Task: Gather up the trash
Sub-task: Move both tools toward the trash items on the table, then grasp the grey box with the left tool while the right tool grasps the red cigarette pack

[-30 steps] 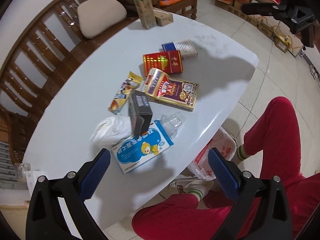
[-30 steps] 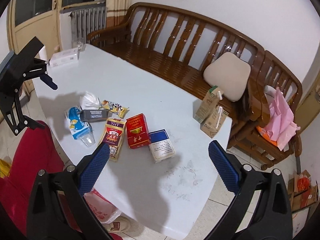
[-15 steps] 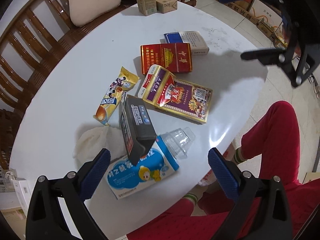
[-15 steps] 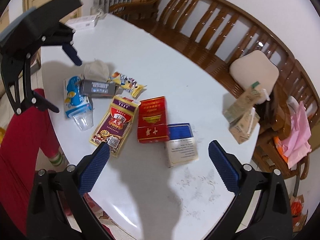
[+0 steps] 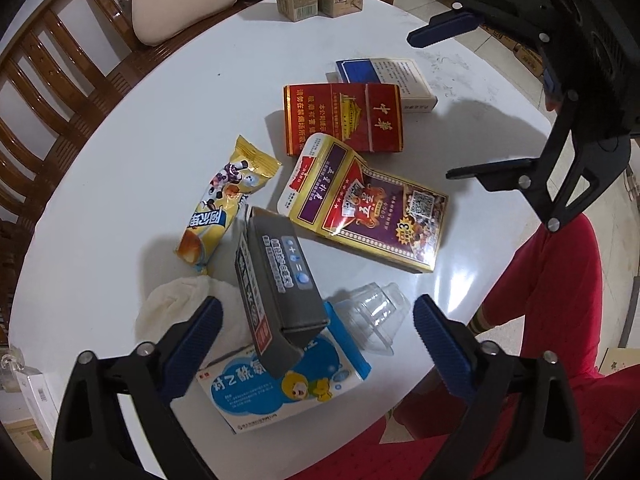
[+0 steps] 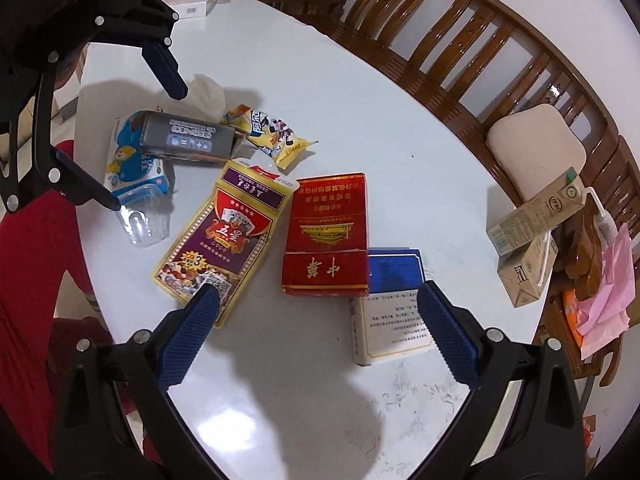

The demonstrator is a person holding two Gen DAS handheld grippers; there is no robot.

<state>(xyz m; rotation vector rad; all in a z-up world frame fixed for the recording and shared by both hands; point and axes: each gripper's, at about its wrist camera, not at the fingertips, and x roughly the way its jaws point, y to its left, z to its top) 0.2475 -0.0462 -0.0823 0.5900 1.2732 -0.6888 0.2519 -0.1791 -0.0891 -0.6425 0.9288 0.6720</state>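
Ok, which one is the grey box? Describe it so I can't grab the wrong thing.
Start at the white table and go to the litter at the edge nearest the red-trousered legs. The grey box lies tilted on the blue-and-white cartoon box, beside the crumpled tissue. It is the only dark, long, narrow carton; the rest are brightly coloured.

- Table (image 6: 400, 128): broad bare top toward 12 and 1 o'clock in the right wrist view; bare strip at 6 o'clock.
- Trash cluster, tightly packed: grey box (image 5: 276, 284) propped on blue-white carton (image 5: 280, 388), tissue (image 5: 168, 304) and clear cup (image 5: 376, 316) just beside.
- Red pack (image 6: 326, 236) touching blue-white pack (image 6: 392, 304).
- Two milk cartons (image 6: 532, 236) at table edge, 3 o'clock.
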